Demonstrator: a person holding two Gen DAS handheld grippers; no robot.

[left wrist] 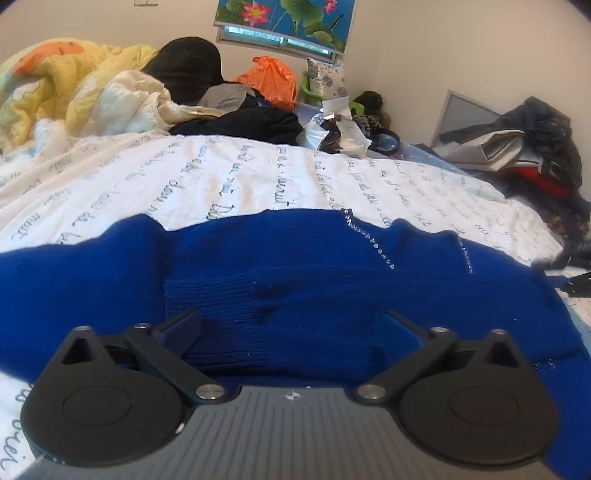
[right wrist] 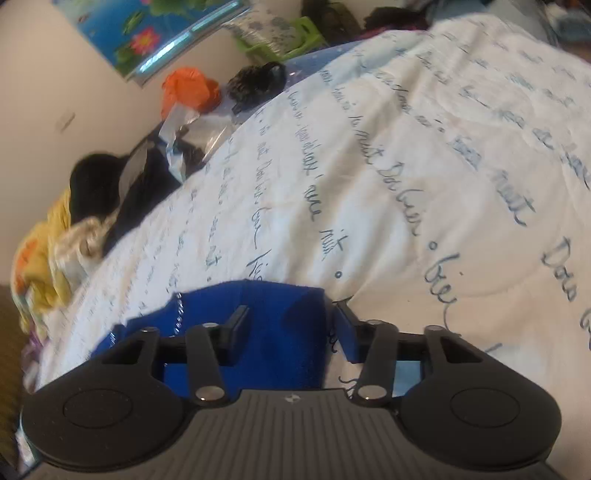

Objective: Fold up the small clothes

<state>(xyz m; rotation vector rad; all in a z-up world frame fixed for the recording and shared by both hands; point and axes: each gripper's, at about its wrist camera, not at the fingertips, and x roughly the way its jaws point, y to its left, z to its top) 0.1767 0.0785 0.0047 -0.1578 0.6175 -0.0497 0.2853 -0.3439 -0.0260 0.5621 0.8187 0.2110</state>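
Observation:
A royal-blue knit sweater with a line of small rhinestones lies spread on the white bedcover with blue handwriting. My left gripper is open, low over the sweater's ribbed edge, fingers wide apart on either side of a fold. In the right wrist view, the sweater's end lies between the fingers of my right gripper, which is open. Its left finger rests over the blue fabric, and its right finger stands at the fabric's edge above the bedcover.
At the bed's far side lie a yellow quilt, black clothes, an orange plastic bag and crumpled silver wrapping. A pile of dark and red clothes sits at the right. A lotus picture hangs on the wall.

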